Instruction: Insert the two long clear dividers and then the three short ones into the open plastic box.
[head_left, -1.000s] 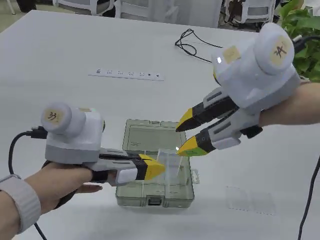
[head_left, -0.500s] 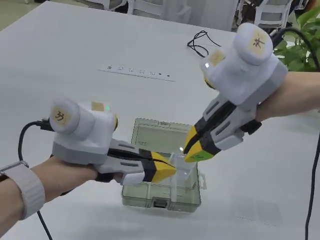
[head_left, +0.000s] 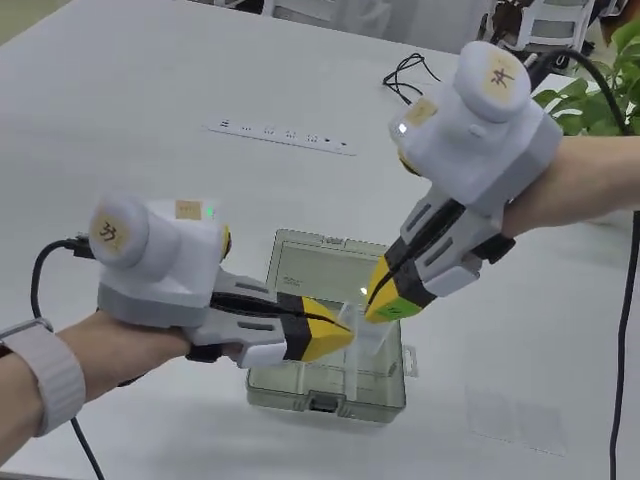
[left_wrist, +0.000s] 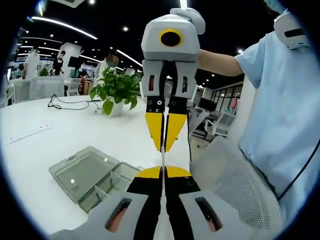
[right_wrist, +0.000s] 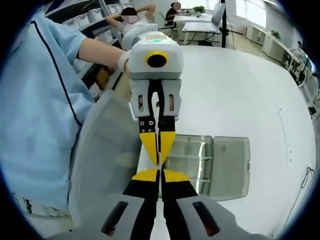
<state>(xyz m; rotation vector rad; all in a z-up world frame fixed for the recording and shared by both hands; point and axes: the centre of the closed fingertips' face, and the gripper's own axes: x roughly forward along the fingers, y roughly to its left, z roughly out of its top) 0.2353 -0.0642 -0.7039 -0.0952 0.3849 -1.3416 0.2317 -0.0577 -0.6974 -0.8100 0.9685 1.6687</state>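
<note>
The open clear plastic box (head_left: 300, 378) lies on the white table, its lid (head_left: 322, 262) flat behind it. Above its base a clear divider (head_left: 366, 326) is held upright between both grippers. My left gripper (head_left: 340, 335) comes in from the left and is shut on one end. My right gripper (head_left: 383, 306) points down from the upper right and is shut on the other end. In the left gripper view the divider (left_wrist: 163, 159) shows edge-on as a thin line between my left gripper (left_wrist: 164, 171) and right gripper (left_wrist: 164, 145), with the box (left_wrist: 100, 177) below left.
More clear dividers (head_left: 512, 416) lie flat on the table right of the box. A white power strip (head_left: 280, 137) and a black cable (head_left: 412, 74) lie further back. A green plant (head_left: 600, 60) stands at the far right. A person's light blue sleeve (right_wrist: 45, 100) is close.
The right gripper's jaws, apart a second ago, have shut on the divider and tilted more steeply down. The left gripper has stayed shut on it. The head camera has shifted.
</note>
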